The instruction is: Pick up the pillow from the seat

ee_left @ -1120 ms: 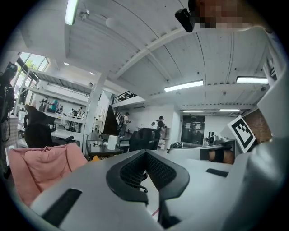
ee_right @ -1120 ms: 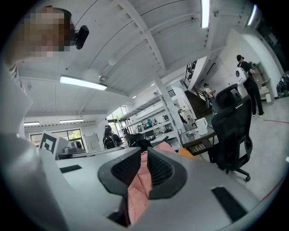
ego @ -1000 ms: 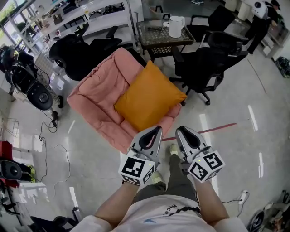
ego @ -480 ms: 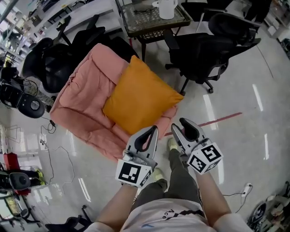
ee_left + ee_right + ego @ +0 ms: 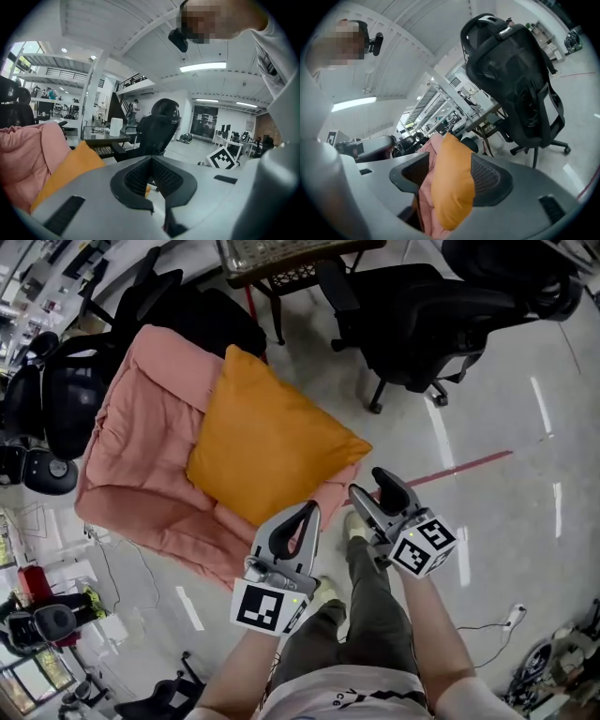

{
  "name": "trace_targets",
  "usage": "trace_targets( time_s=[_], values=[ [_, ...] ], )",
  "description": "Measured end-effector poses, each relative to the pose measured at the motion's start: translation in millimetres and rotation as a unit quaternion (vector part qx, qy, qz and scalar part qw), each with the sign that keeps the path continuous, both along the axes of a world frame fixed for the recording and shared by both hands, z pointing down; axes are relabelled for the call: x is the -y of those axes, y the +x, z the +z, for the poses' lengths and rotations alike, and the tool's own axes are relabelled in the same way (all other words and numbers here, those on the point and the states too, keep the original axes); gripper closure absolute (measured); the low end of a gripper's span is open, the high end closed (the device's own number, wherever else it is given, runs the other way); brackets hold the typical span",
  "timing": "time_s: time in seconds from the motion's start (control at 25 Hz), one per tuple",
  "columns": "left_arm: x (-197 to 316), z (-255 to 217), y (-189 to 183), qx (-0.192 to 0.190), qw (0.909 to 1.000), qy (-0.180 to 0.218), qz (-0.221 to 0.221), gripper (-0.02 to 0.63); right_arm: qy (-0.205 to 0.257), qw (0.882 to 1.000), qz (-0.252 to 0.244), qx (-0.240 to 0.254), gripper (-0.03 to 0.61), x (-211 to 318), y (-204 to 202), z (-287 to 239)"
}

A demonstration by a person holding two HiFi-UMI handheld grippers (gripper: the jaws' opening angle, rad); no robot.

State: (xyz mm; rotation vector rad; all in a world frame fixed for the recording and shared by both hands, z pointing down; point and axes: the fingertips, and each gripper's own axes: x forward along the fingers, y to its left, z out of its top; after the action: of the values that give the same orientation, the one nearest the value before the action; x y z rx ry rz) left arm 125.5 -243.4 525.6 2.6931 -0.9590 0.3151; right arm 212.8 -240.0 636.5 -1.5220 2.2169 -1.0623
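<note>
Pillow [image 5: 267,442] corner at seat [image 5: 141,427] edge; open floor [image 5: 487,409] alongside; office chair [image 5: 441,315] near.

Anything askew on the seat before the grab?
The orange pillow lies turned diagonally on the pink seat. In the head view, one corner pokes out past the seat's right edge. Nothing looks spilled or damaged.

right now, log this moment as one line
pillow: lying on pink seat | left tongs: shut, empty | right tongs: jaws just opening, pillow ahead, not gripped
</note>
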Motion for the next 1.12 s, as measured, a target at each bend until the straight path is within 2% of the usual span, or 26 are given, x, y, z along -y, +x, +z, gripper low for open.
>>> trace_targets(
  time_s=[0.24, 0.44, 0.72, 0.96, 1.0, 1.04, 1.12],
  values=[
    [16, 50, 16, 0.02, 0.9993, -0.032, 0.003, 0.603, -0.052, 0.997, 0.018, 0.049, 0.272, 25, 20, 85],
    [22, 79, 22, 0.031, 0.9983, -0.05, 0.005, 0.603, -0.071, 0.992, 0.024, 0.097, 0.223, 42, 19, 133],
    [29, 104, 25, 0.04, 0.9973, -0.062, -0.001, 0.603, -0.072, 0.987, 0.026, 0.143, 0.21, 63, 8, 162],
    [36, 109, 22, 0.041, 0.9971, -0.062, -0.016, 0.603, -0.063, 0.981, -0.001, 0.183, 0.213, 74, 0, 163],
    [37, 109, 21, 0.042, 0.997, -0.062, -0.019, 0.603, -0.061, 0.981, -0.01, 0.181, 0.233, 75, -2, 161],
    [37, 108, 20, 0.042, 0.9969, -0.062, -0.022, 0.603, -0.058, 0.982, -0.02, 0.177, 0.304, 76, -4, 159],
    [36, 103, 16, 0.043, 0.9969, -0.061, -0.028, 0.603, -0.053, 0.985, -0.036, 0.162, 0.387, 76, -10, 152]
  ],
)
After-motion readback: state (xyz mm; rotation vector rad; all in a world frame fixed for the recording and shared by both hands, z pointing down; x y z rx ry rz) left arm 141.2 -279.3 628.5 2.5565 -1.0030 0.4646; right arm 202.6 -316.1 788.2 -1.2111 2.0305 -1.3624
